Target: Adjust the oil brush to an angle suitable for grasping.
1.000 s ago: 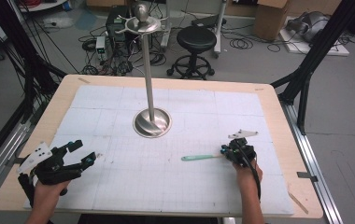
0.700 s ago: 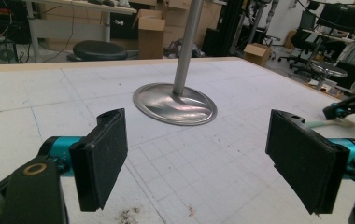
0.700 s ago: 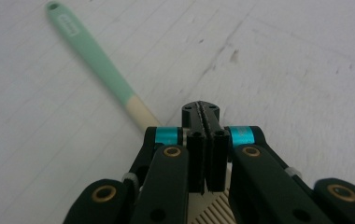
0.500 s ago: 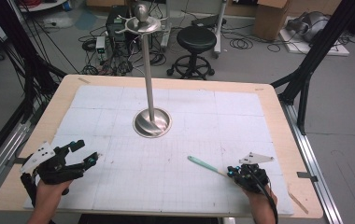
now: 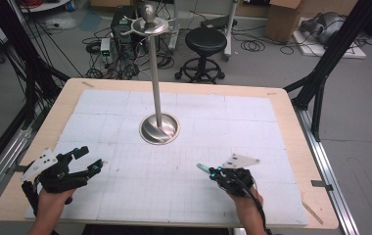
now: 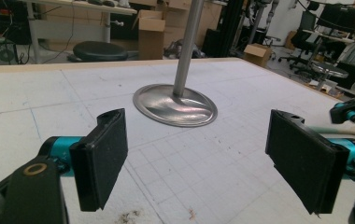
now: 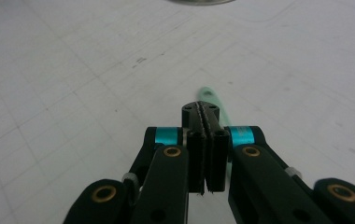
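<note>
No containers seen; at frame centre in the high view, a metal stand [image 5: 159, 128] with dished base and tall pole on the white gridded mat [image 5: 252, 117]. At lower right, right gripper [image 5: 212, 172] pressed together, pinching a thin mint-green stick [image 7: 209, 100] that jutted past the jaws. At lower left, left gripper [image 5: 91, 159] spread wide, holding nothing.

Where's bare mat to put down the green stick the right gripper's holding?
Bare mat lies between the left gripper and right gripper, in front of the stand base. Both far corners beside the stand are bare too. The green stick is clamped in the right jaws.
</note>
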Available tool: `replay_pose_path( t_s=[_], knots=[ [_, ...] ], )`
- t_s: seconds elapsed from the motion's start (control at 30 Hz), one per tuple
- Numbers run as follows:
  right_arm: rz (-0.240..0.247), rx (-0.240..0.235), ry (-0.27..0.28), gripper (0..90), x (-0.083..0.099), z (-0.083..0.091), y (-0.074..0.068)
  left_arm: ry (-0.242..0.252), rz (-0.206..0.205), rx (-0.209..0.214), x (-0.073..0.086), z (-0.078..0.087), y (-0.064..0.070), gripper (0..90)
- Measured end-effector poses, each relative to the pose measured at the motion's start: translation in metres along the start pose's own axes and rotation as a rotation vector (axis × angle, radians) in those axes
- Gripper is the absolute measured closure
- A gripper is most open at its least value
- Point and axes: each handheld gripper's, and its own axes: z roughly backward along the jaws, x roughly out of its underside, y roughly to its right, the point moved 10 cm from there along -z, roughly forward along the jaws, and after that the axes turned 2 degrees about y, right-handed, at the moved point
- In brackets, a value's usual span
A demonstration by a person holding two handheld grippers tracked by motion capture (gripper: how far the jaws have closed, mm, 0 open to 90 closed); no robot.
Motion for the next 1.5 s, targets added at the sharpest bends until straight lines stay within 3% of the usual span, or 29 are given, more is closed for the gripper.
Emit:
replay_pose_path(
  t_s=[0.1,0.2,0.43,0.6,0.73,0.9,1.17,1.3,1.5],
  knots=[
    [0.028,0.010,-0.083,89.0,0.001,-0.024,-0.005,-0.001,-0.001,0.001,0.000,0.000,0.000,21.4],
    [0.028,0.035,-0.136,89.0,0.003,-0.037,0.001,0.002,0.001,0.000,0.000,0.000,-0.001,21.5],
    [-0.004,0.104,-0.143,89.1,0.000,-0.037,0.020,0.006,0.004,0.003,-0.001,0.001,-0.001,21.5],
    [-0.046,0.187,-0.130,89.0,0.006,-0.027,0.043,0.004,0.006,0.005,0.000,0.000,0.000,21.5],
    [-0.107,0.189,-0.019,85.8,0.006,-0.003,0.052,0.004,0.005,0.005,-0.001,0.000,0.000,21.5],
    [-0.147,0.214,0.111,72.8,0.008,0.041,0.062,0.007,0.006,0.007,-0.001,0.000,0.000,21.5],
    [-0.172,0.260,0.274,34.3,0.016,0.095,0.062,0.011,0.007,0.016,-0.002,0.000,0.001,21.4],
    [-0.175,0.314,0.330,17.6,0.017,0.116,0.060,0.011,0.003,0.025,-0.002,0.000,0.003,19.0],
    [-0.138,0.316,0.357,16.8,0.017,0.129,0.052,0.011,0.000,0.030,-0.002,-0.001,0.002,17.5]
  ],
)
